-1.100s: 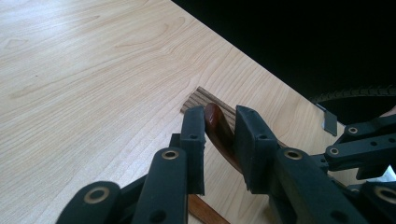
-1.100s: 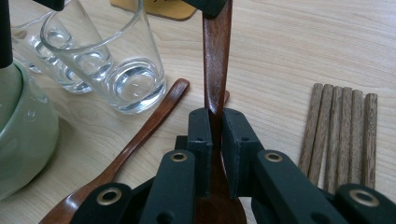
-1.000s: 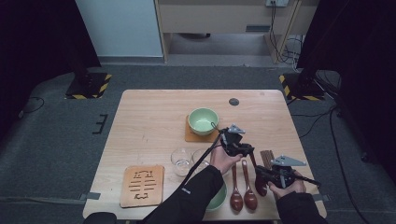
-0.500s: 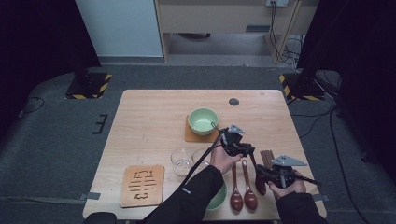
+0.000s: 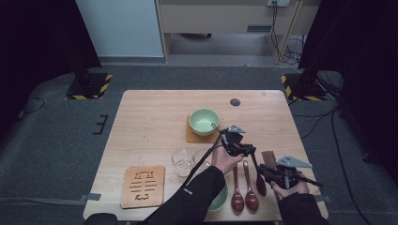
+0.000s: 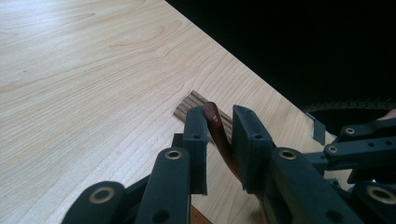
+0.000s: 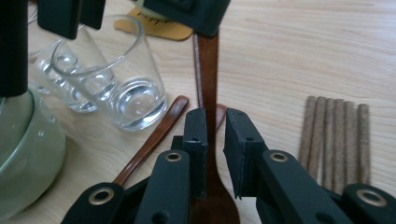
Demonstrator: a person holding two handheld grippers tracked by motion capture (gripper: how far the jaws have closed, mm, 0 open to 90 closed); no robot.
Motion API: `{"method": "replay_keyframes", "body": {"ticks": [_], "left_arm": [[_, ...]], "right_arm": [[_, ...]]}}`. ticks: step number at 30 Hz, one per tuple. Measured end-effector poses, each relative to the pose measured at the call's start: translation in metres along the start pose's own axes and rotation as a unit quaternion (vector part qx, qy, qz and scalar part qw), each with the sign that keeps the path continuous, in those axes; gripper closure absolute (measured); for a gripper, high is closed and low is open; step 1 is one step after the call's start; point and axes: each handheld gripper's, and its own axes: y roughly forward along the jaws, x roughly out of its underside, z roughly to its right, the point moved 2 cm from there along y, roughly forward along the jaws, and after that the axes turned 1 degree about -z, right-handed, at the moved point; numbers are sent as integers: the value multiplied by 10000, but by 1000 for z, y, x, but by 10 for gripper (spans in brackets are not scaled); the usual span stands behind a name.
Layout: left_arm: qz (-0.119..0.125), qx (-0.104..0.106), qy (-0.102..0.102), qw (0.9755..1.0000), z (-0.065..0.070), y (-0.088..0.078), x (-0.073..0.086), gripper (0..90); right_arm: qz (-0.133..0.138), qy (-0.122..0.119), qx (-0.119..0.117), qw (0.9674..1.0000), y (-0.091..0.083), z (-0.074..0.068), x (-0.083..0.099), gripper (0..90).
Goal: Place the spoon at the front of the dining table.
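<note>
A dark brown wooden spoon (image 5: 258,176) lies slanted between my two grippers at the table's front right. My left gripper (image 5: 252,152) is shut on the tip of its handle (image 6: 219,135) and holds that end up off the table; its jaws have just been closing. My right gripper (image 5: 261,175) sits around the lower handle just above the bowl (image 7: 208,70). Its jaws have just been opening, and a gap shows between the handle and one pad. In the right gripper view the left gripper (image 7: 196,14) shows at the top.
Two more brown spoons (image 5: 244,194) lie beside it, with a ribbed wooden rest (image 5: 268,158) to the right. Two glasses (image 5: 182,161) and a green bowl (image 7: 23,154) stand to the left. Another green bowl (image 5: 204,121) sits on a coaster. A wooden trivet (image 5: 142,185) lies front left.
</note>
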Motion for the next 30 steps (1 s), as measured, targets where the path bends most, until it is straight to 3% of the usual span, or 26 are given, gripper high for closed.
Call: {"method": "replay_keyframes", "body": {"ticks": [9, 14, 21, 30], "left_arm": [[168, 95, -60, 9998, 2, -3, -2, 790], [260, 170, -125, 9994, 3, -4, -3, 806], [361, 322, -206, 9986, 7, -4, -4, 826], [451, 397, -72, 9982, 16, -4, -5, 835]], "right_arm": [[129, 96, 373, 9992, 1, 12, 1, 570], [100, 103, 480, 9987, 2, 15, 2, 514], [61, 12, 554, 9984, 4, 17, 2, 491], [28, -2, 610, 9981, 4, 18, 3, 481]]}}
